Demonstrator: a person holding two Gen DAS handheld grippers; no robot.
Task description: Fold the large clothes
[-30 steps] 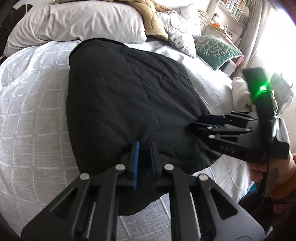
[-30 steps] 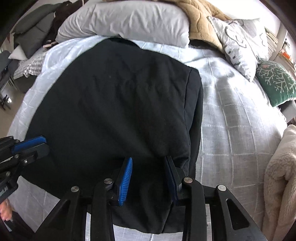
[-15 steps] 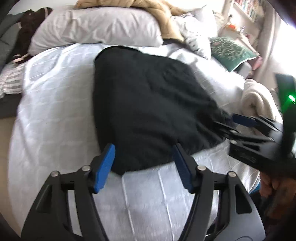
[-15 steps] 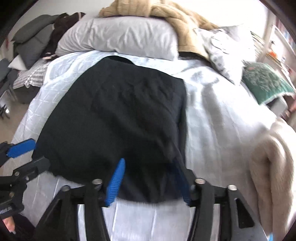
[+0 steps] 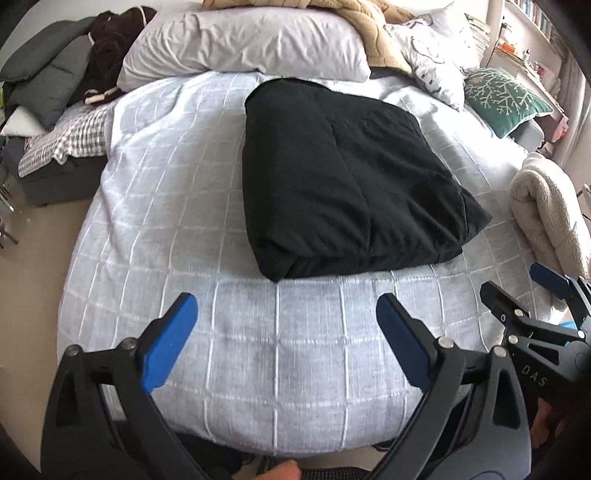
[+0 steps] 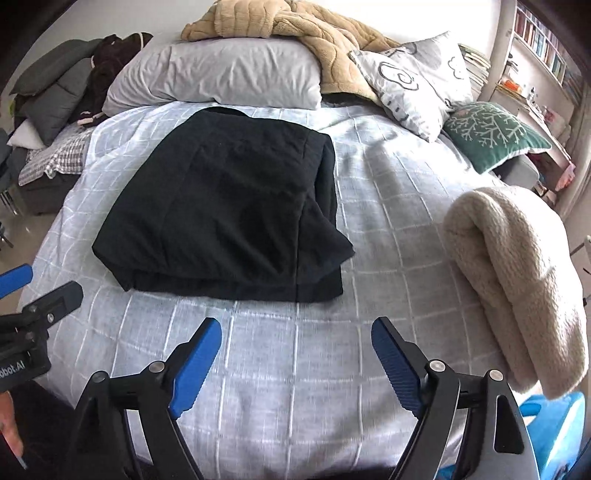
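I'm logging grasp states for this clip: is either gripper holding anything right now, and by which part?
Nothing is held. The left gripper and right gripper are both open above the bedspread, clear of the folded black garment.

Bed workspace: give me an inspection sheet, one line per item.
Surface: bedspread, pale grey with a white grid, lightly wrinkled.
Job's things: black garment lies folded on the bedspread, near edge layered, right corner sticking out.
Clutter: cream fleece blanket draped at the right edge; grey pillow, tan blanket, patterned pillow and green cushion at the head.
Grippers: left tool open, short of the garment, holding nothing; right tool open, likewise clear of it.
Cables: nothing seen.
Surroundings: dark clothes pile at left; bookshelf at right.
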